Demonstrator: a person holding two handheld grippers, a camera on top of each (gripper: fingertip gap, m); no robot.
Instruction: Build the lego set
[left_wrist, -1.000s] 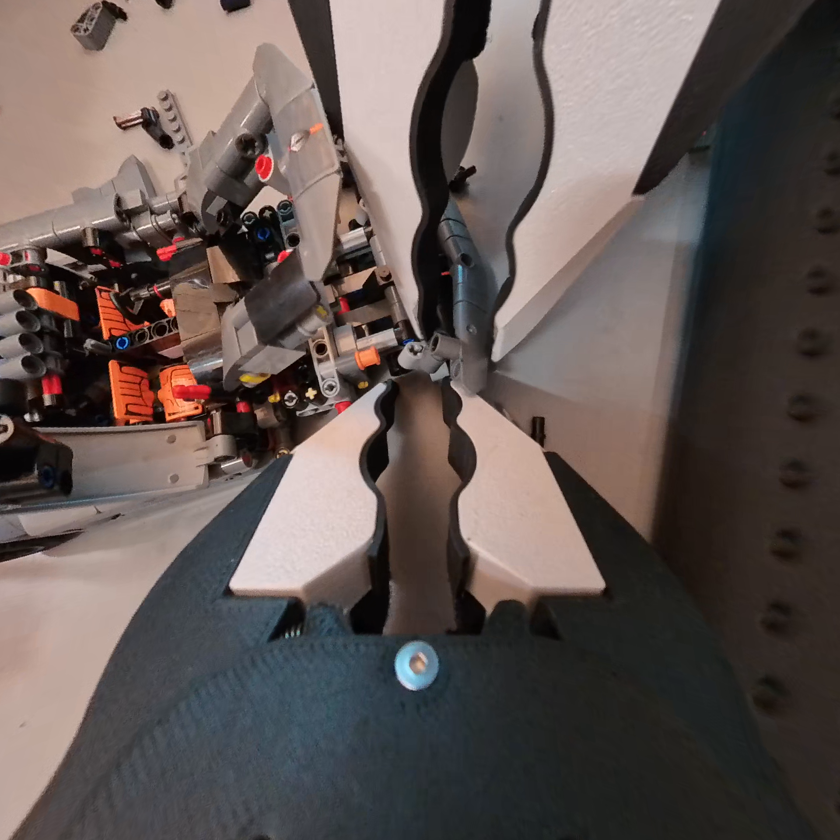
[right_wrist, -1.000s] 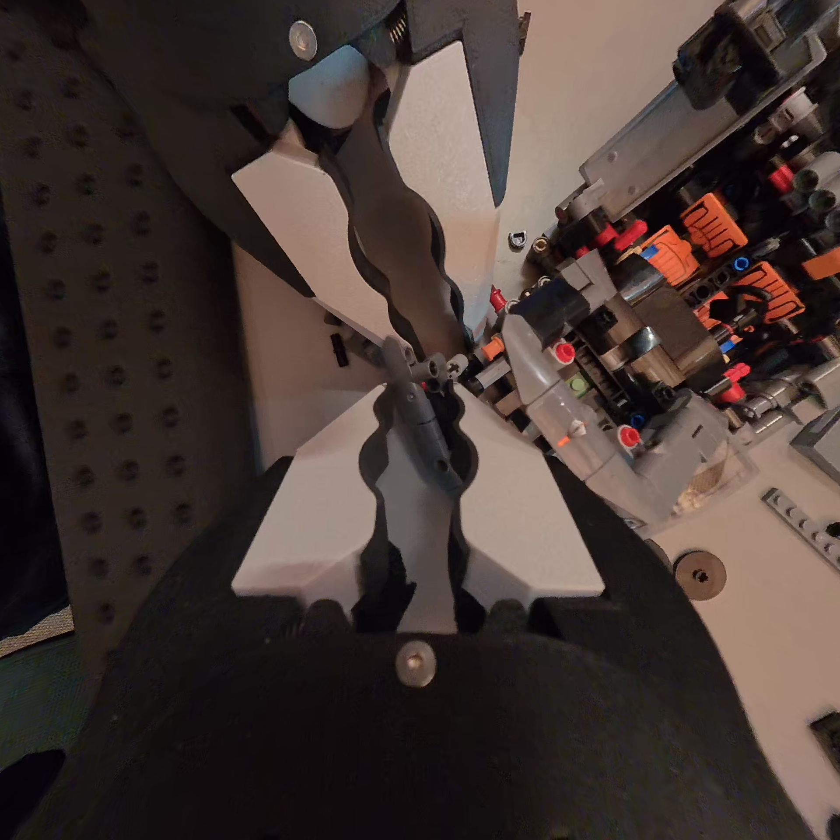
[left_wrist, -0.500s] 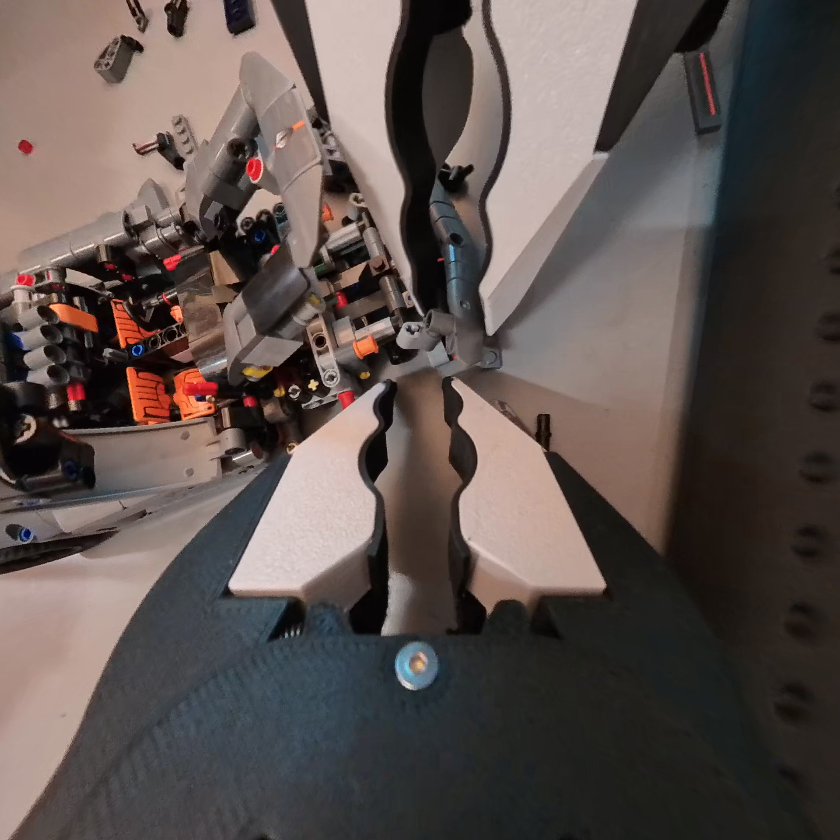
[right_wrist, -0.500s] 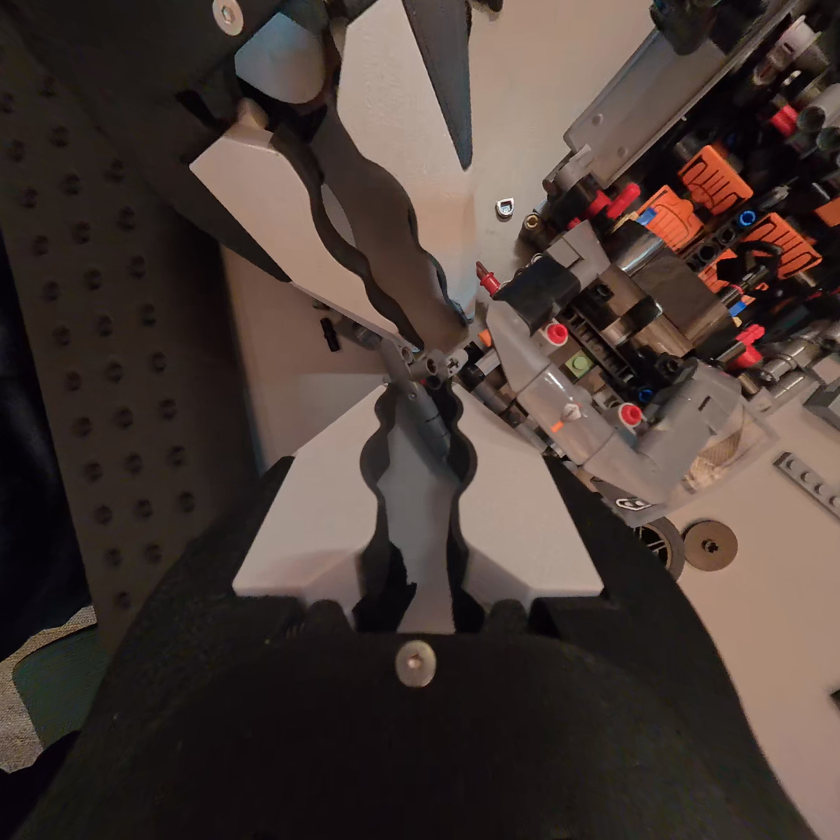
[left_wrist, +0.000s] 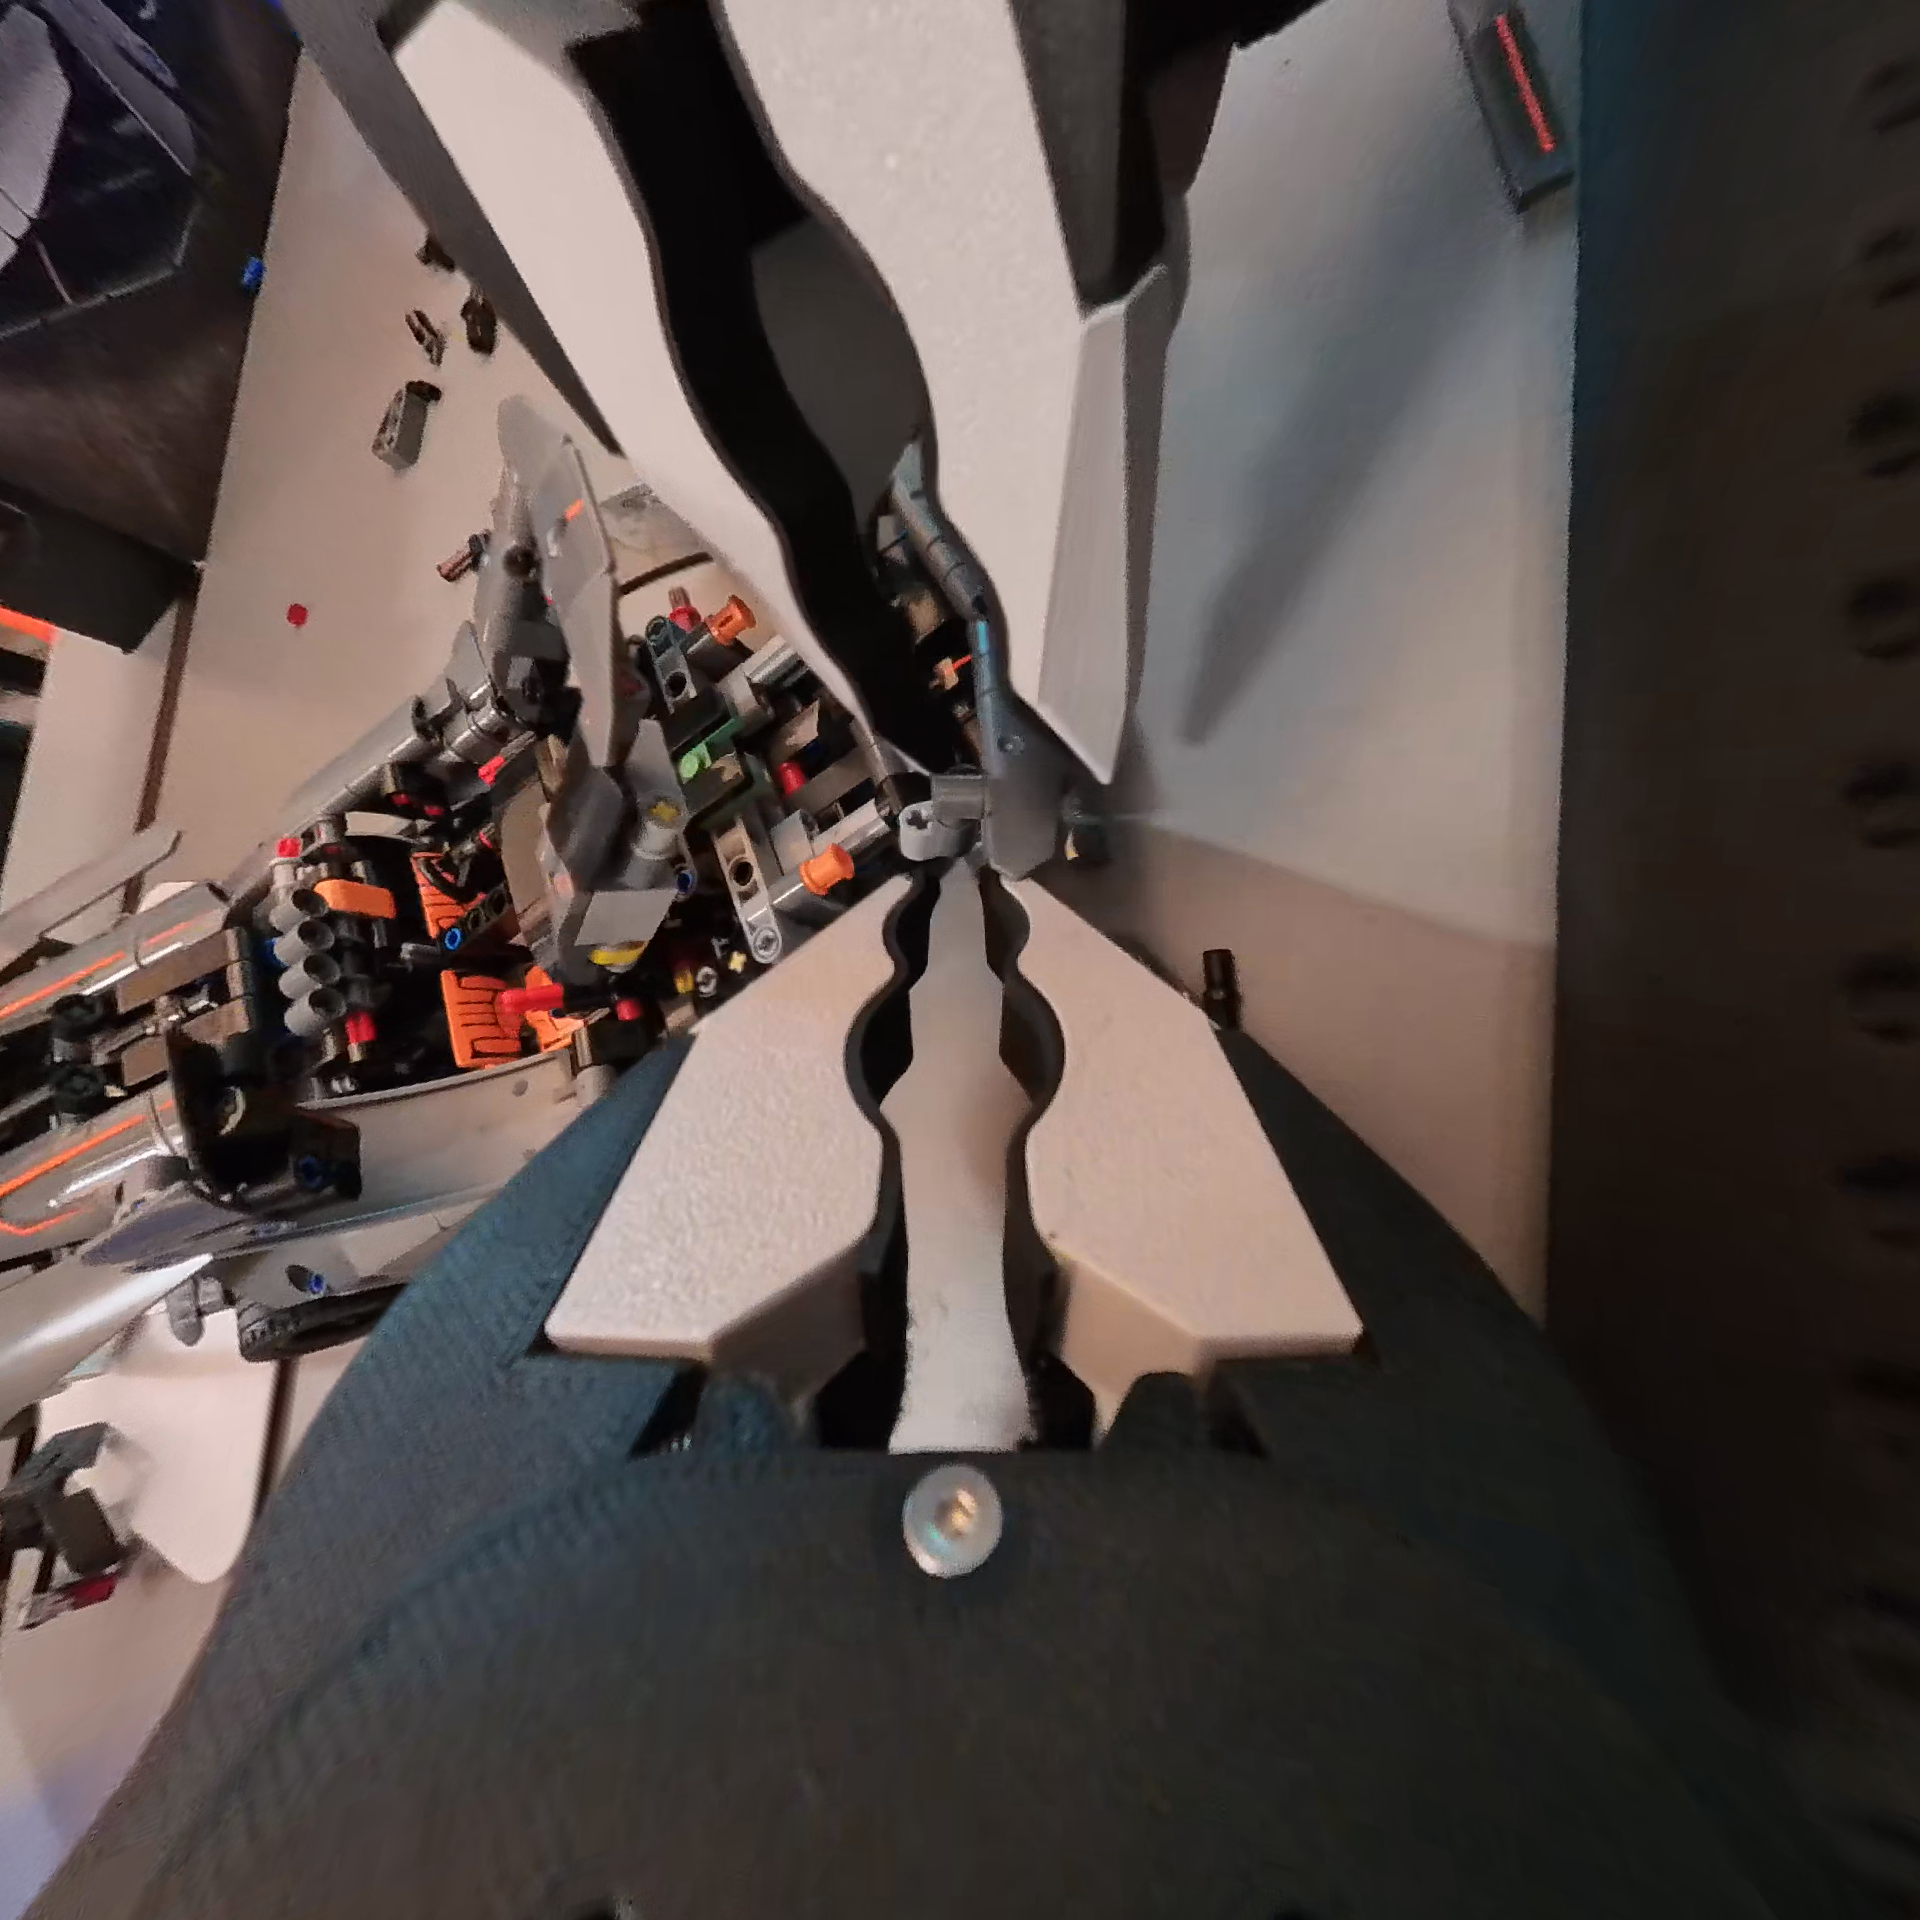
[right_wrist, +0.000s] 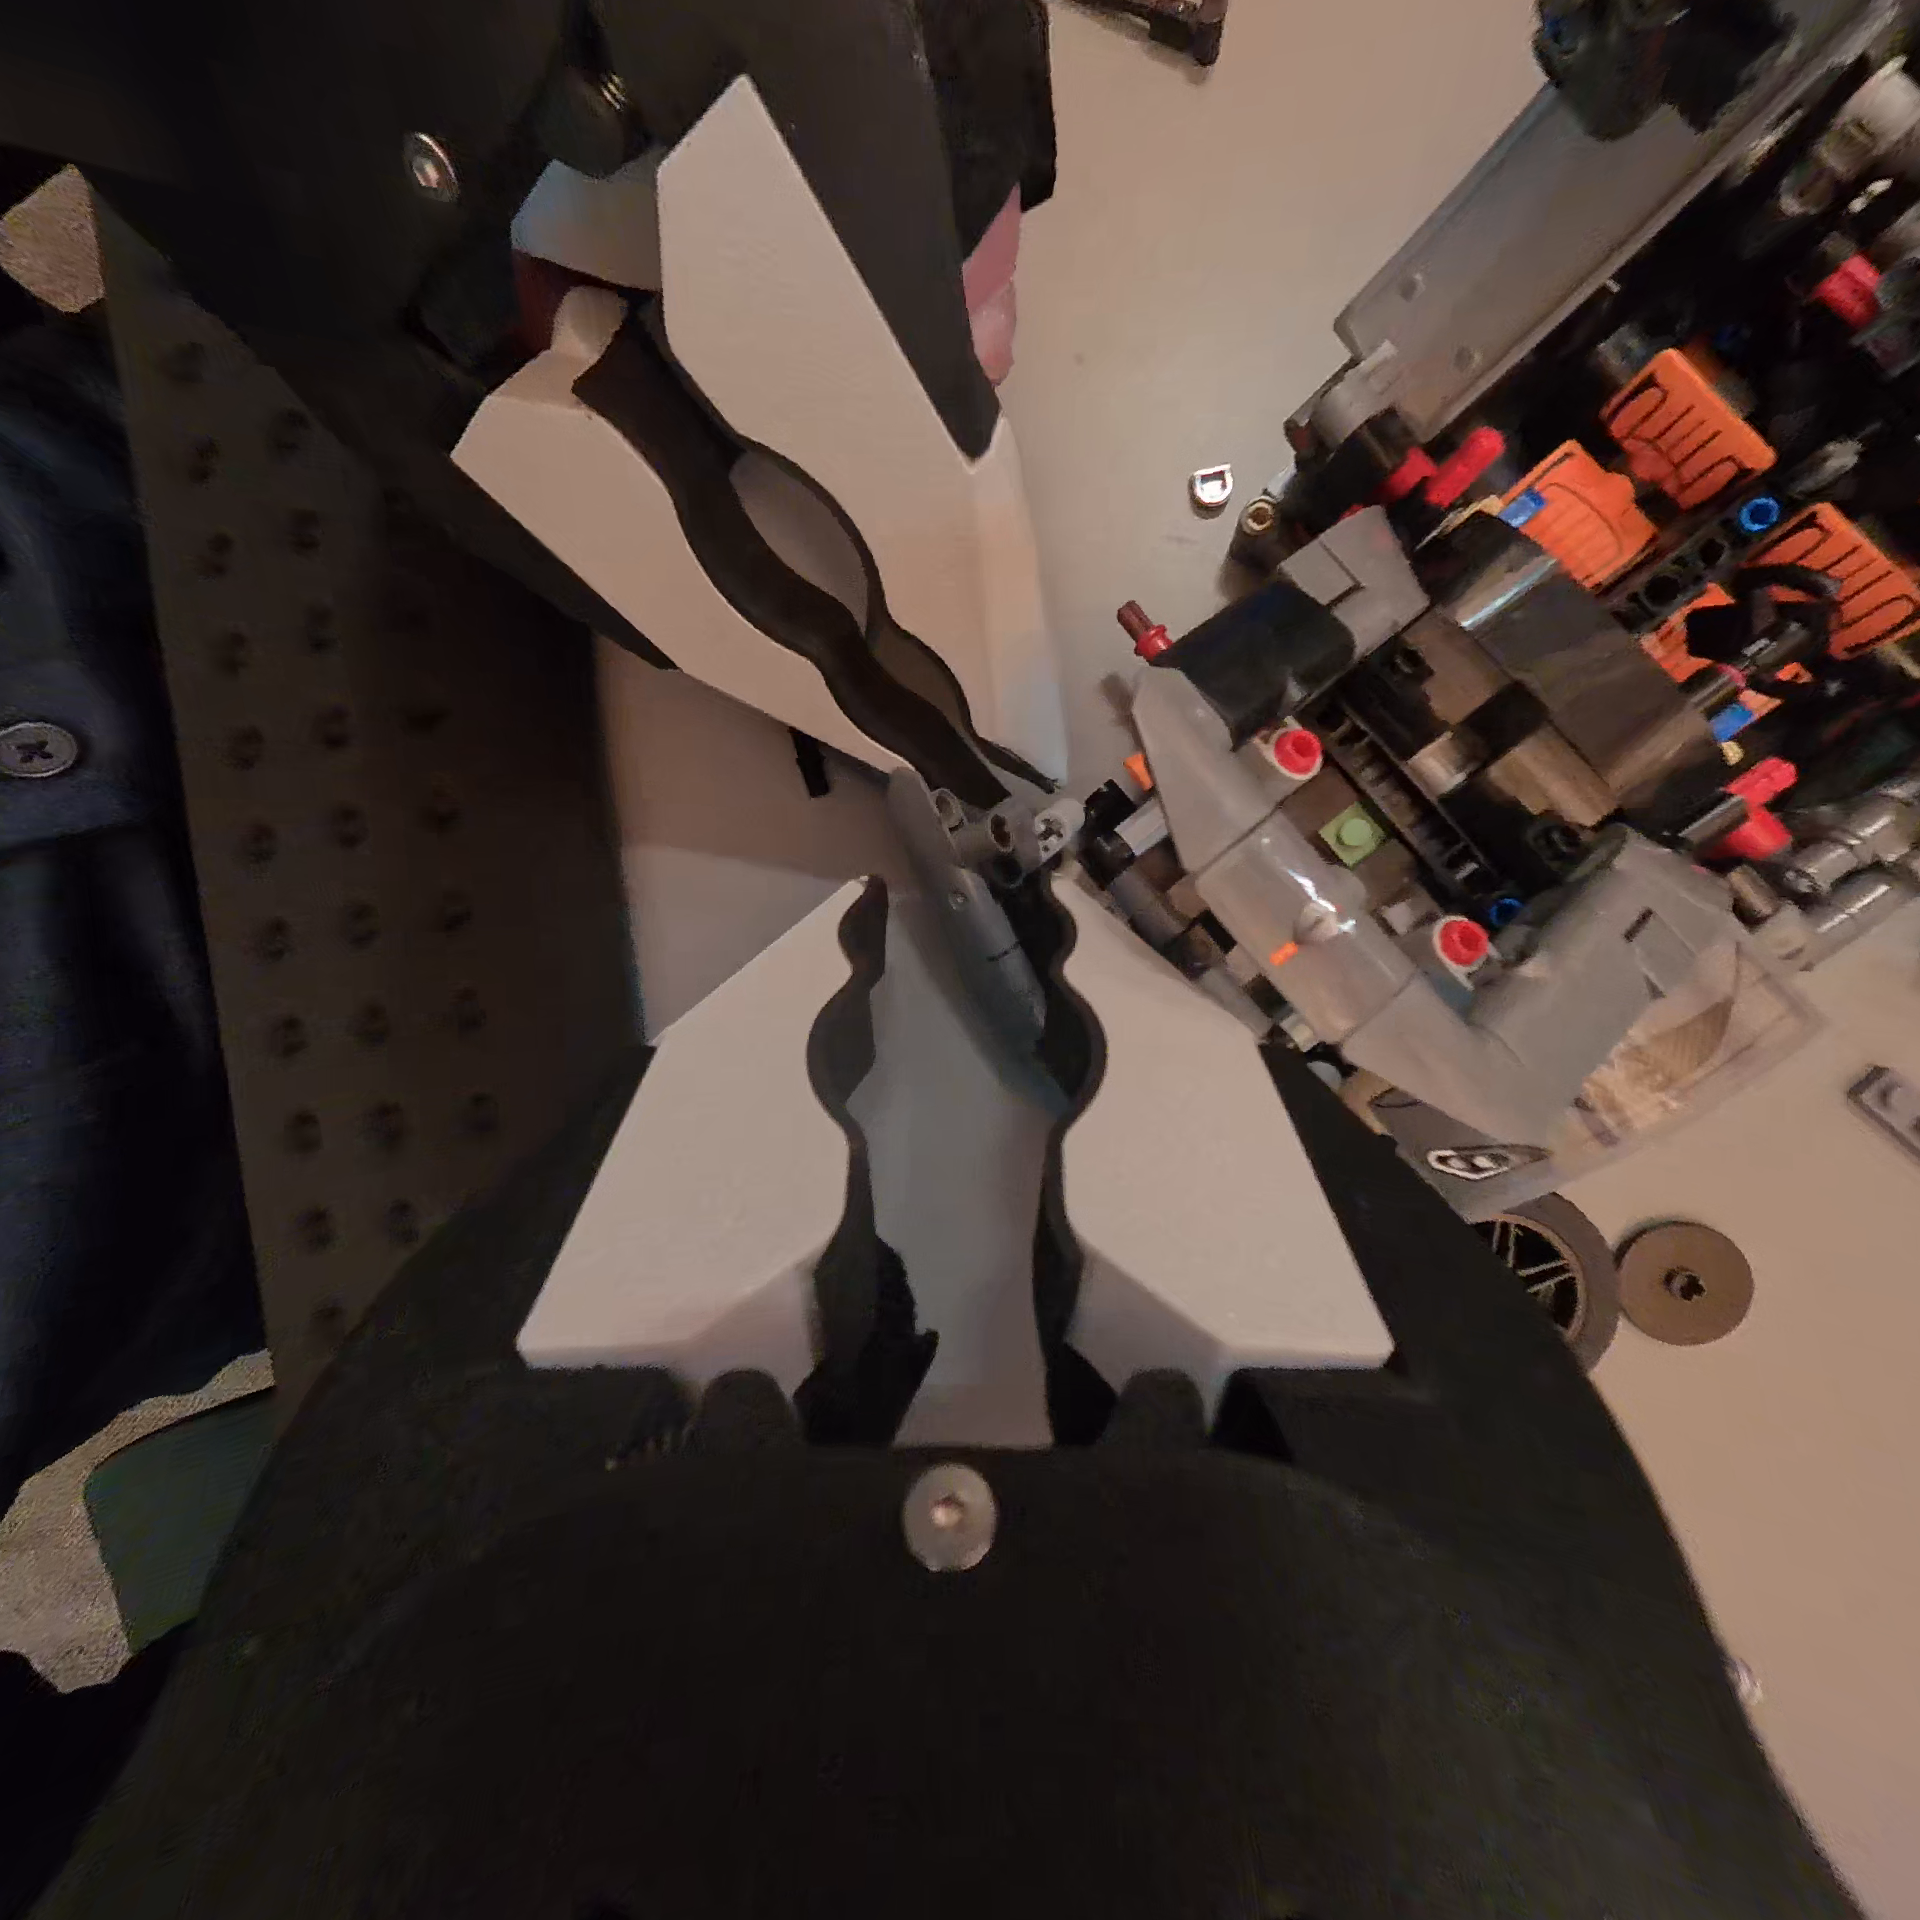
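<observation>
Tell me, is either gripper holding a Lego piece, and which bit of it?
The right gripper holds a long grey curved piece by its rear half; the connector end sticks out. The left gripper looks empty.

No legible text, numbers or brand marks. The small dark tag (left_wrist: 1519, 104) bears red markings, too blurred to read.

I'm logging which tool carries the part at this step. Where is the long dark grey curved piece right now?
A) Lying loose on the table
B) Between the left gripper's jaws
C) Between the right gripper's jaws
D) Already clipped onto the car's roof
C: the right wrist view shows the long grey piece lying between the right gripper jaws, while the left gripper holds nothing.
</observation>
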